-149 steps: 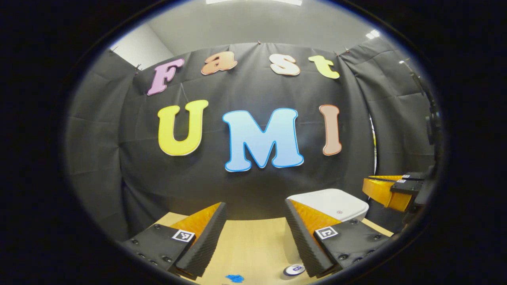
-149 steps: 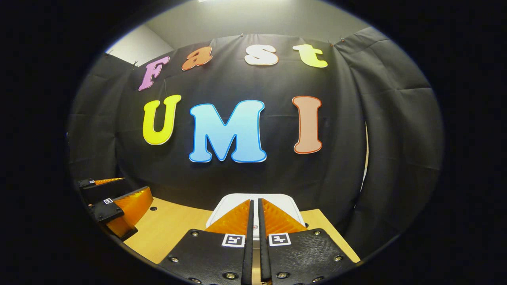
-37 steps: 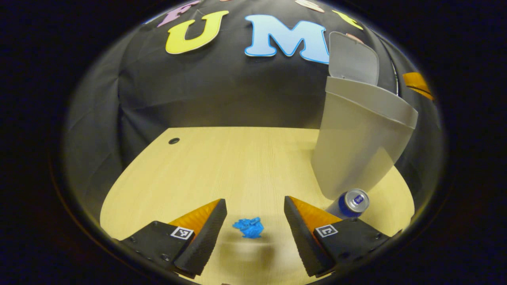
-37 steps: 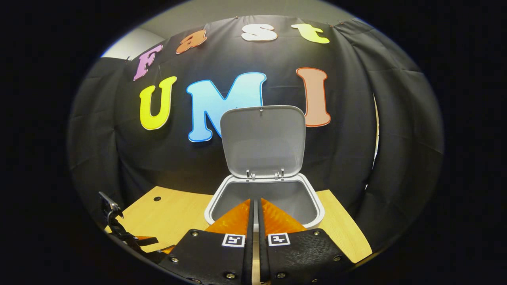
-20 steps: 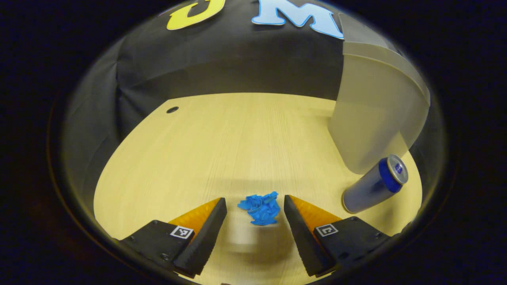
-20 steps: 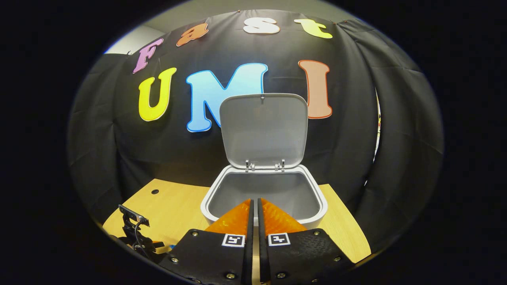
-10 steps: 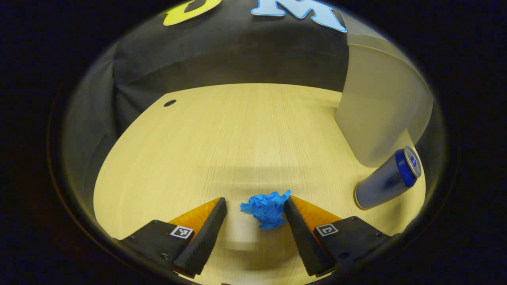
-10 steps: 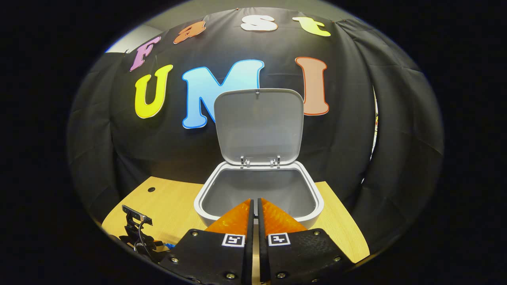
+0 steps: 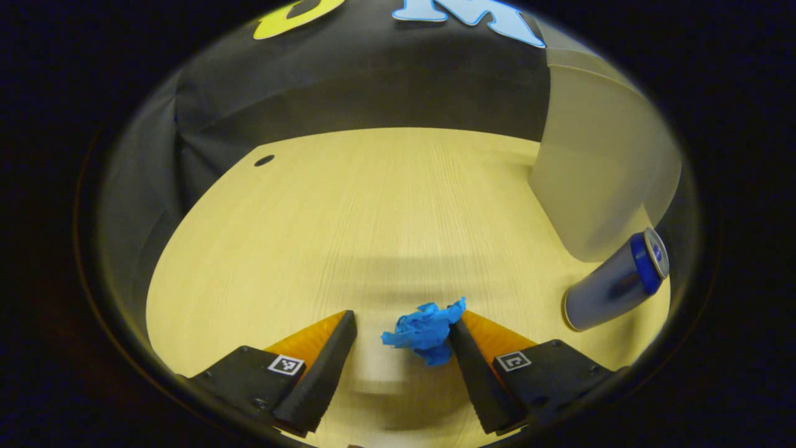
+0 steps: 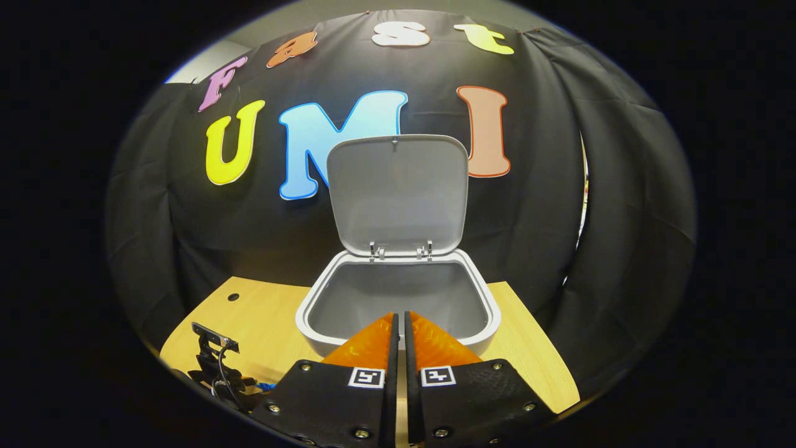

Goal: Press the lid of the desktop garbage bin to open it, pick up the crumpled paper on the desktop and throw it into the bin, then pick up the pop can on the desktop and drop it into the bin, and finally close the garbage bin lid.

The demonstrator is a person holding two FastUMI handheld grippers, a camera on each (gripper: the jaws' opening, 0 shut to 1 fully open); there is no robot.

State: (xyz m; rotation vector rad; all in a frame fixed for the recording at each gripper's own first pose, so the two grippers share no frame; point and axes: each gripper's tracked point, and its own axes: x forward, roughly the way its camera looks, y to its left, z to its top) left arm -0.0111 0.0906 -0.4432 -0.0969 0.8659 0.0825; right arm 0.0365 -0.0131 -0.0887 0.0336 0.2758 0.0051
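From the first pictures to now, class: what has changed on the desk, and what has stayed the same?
The bin's lid, shut at first, now stands open over the garbage bin. The left gripper has dropped to the desk and straddles the blue crumpled paper, which now touches one finger; the jaws remain open. The right gripper stays shut before the bin. The pop can still lies on the desk.

A pale wooden desktop (image 9: pixel 348 205) with a round hole (image 9: pixel 263 160); black cloth wall (image 10: pixel 622 186) behind; grey ceiling above.
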